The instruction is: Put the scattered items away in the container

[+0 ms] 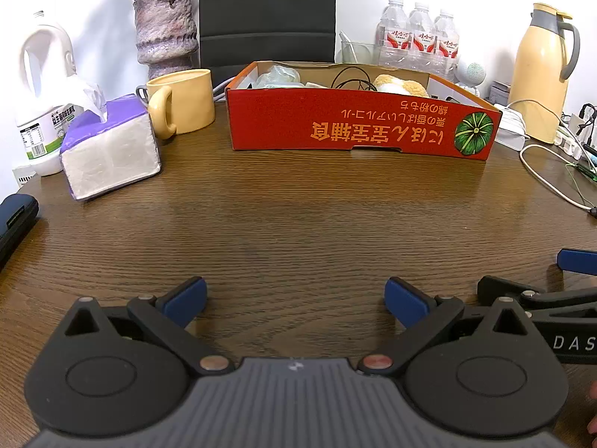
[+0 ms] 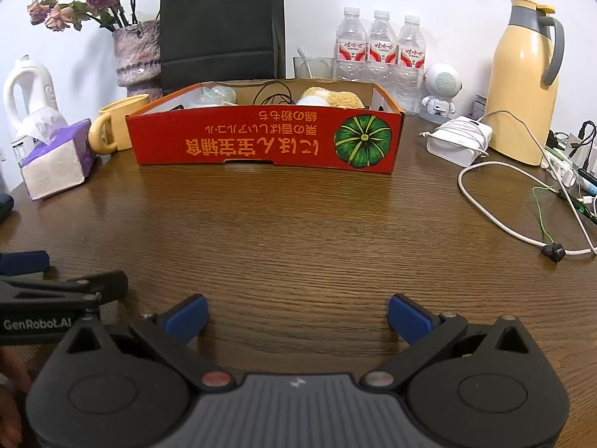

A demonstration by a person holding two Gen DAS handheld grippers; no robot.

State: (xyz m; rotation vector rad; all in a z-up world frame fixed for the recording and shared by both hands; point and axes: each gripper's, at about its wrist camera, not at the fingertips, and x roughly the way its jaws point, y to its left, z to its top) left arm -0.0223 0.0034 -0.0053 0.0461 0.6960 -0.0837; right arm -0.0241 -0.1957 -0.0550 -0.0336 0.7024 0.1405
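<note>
A red cardboard box [image 1: 358, 123] with a green pumpkin print stands at the far middle of the wooden table; it also shows in the right wrist view [image 2: 261, 138]. Inside lie a yellow-white plush [image 2: 328, 98], a black cable [image 2: 274, 93] and a pale wrapped item [image 2: 218, 95]. My left gripper [image 1: 295, 300] is open and empty, low over the table's near side. My right gripper [image 2: 297, 315] is open and empty, beside the left one. Each gripper shows at the edge of the other's view.
A purple tissue pack [image 1: 112, 149], yellow mug [image 1: 183, 100], vase [image 1: 166, 30] and white jug [image 1: 44, 86] stand at the left. Water bottles [image 2: 380, 52], a white charger [image 2: 457, 138] with cable [image 2: 496, 216], a yellow thermos [image 2: 526, 86] and a small white robot figure [image 2: 442, 89] stand at the right.
</note>
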